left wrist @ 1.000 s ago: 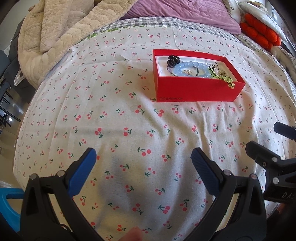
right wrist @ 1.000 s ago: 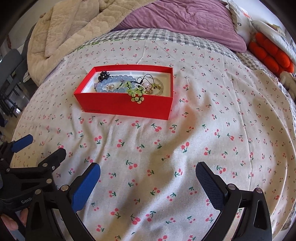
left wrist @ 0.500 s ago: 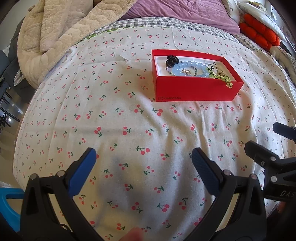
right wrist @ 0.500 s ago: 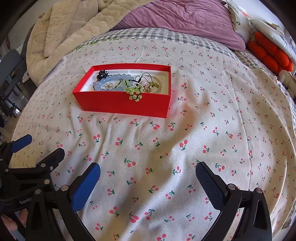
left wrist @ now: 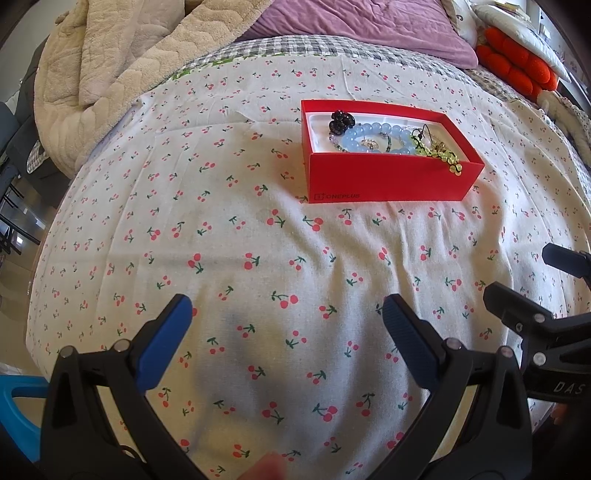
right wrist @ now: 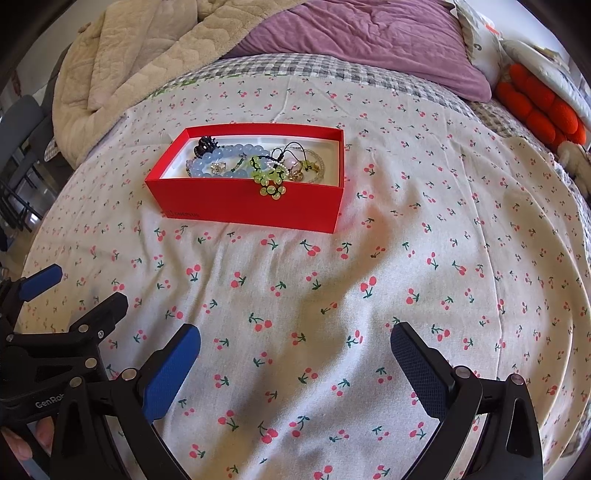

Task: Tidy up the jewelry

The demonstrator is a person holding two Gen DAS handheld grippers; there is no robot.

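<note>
A red box (left wrist: 388, 181) (right wrist: 251, 205) sits on the cherry-print bedsheet, holding a pale blue bead bracelet (left wrist: 376, 138) (right wrist: 229, 157), a dark beaded piece (left wrist: 341, 120) (right wrist: 205, 144) and a green bead string (left wrist: 448, 160) (right wrist: 271, 182) that hangs over the near wall. My left gripper (left wrist: 286, 317) is open, low over the sheet, well short of the box. My right gripper (right wrist: 295, 345) is open too, also near the front, with nothing between its fingers. Each gripper shows at the edge of the other's view.
A beige quilted blanket (left wrist: 110, 66) is heaped at the back left and a purple duvet (right wrist: 369, 33) lies across the back. An orange cushion (right wrist: 535, 107) is at the far right. A blue object (left wrist: 14, 402) shows past the bed's left edge.
Both views have pulled back slightly from the box, which now looks a little farther away. Both grippers stay open and empty.
</note>
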